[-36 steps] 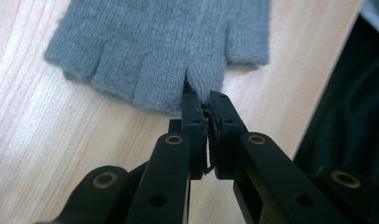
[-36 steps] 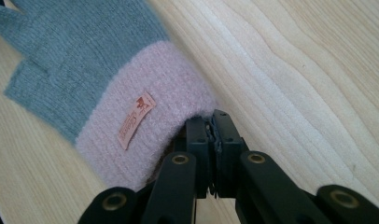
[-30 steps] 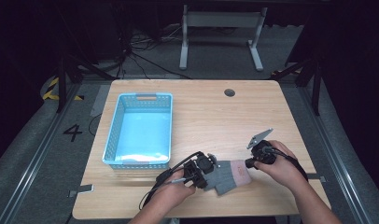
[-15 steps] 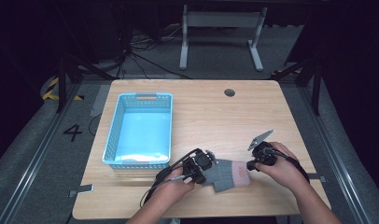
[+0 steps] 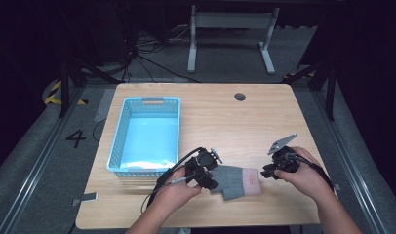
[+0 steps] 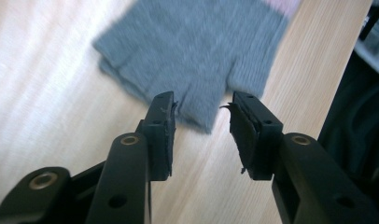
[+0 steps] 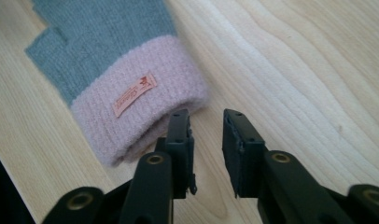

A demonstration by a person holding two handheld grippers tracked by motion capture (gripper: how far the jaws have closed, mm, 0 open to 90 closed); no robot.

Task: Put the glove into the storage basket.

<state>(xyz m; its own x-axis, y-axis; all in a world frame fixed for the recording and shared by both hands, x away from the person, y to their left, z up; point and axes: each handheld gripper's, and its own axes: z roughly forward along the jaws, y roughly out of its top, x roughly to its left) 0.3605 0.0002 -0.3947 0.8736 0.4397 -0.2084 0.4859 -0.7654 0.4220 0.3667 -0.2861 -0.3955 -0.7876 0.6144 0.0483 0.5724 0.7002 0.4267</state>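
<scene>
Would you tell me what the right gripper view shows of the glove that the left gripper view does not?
Right gripper view alone: the glove's pink cuff with a small orange label, beside the open right gripper. Left gripper view alone: the grey finger end, with one finger reaching between the jaws of the open left gripper. Both share the grey knit glove flat on the wooden table.
</scene>
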